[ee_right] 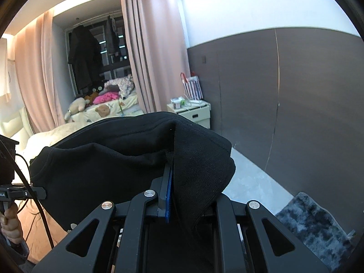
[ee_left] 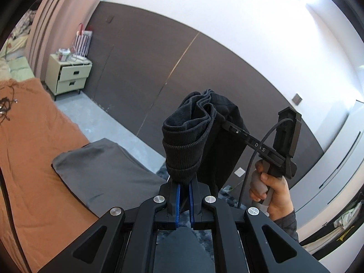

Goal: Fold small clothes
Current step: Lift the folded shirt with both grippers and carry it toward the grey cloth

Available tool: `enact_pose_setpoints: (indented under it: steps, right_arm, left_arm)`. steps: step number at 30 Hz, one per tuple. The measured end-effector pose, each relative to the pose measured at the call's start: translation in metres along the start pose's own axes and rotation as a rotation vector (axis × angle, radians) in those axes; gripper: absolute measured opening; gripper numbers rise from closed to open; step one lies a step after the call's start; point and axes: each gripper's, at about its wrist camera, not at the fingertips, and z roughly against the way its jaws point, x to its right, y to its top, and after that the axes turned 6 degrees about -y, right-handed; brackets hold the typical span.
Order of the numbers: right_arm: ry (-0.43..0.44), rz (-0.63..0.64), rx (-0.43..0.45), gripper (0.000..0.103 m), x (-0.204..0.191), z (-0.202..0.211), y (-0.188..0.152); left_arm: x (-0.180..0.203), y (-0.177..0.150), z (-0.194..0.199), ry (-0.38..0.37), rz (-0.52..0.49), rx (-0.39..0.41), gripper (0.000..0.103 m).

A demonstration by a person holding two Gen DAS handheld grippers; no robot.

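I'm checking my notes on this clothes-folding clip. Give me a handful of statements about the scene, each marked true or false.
1. Both grippers grip the black garment. True: left gripper, right gripper.
2. The garment lies flat on the bed. False: it hangs in the air between the grippers.
3. A grey cloth lies on the orange bedspread. True.
4. The bedside cabinet is black. False: it is pale cream.
5. The curtain is pink. True.

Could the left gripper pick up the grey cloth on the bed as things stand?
Probably not yet: the left gripper is shut on the black garment, which the right gripper also holds. The grey cloth lies uncovered below.
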Motion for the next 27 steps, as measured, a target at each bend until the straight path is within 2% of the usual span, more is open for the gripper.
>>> enact_pose_setpoints:
  steps: [5,18,26,27]
  right_arm:
    - [0.003,-0.005,-0.056,0.009,-0.048,-0.046,-0.016]
    - [-0.016,0.031,-0.190,0.009,-0.149,-0.158,-0.033]
    - [-0.016,0.059,-0.281,0.010,-0.207,-0.214,-0.055]
    - [-0.018,0.056,-0.293,0.010,-0.201,-0.219,-0.053]
  left_arm:
    - [-0.054,0.012,-0.025,0.049,0.036,-0.017,0.006]
    - [-0.194,0.032,-0.075,0.105,0.172,-0.061,0.006]
    - [-0.272,0.017,-0.096,0.143,0.269,-0.084,0.006]
    - [-0.283,0.012,-0.098,0.151,0.286,-0.086,0.006]
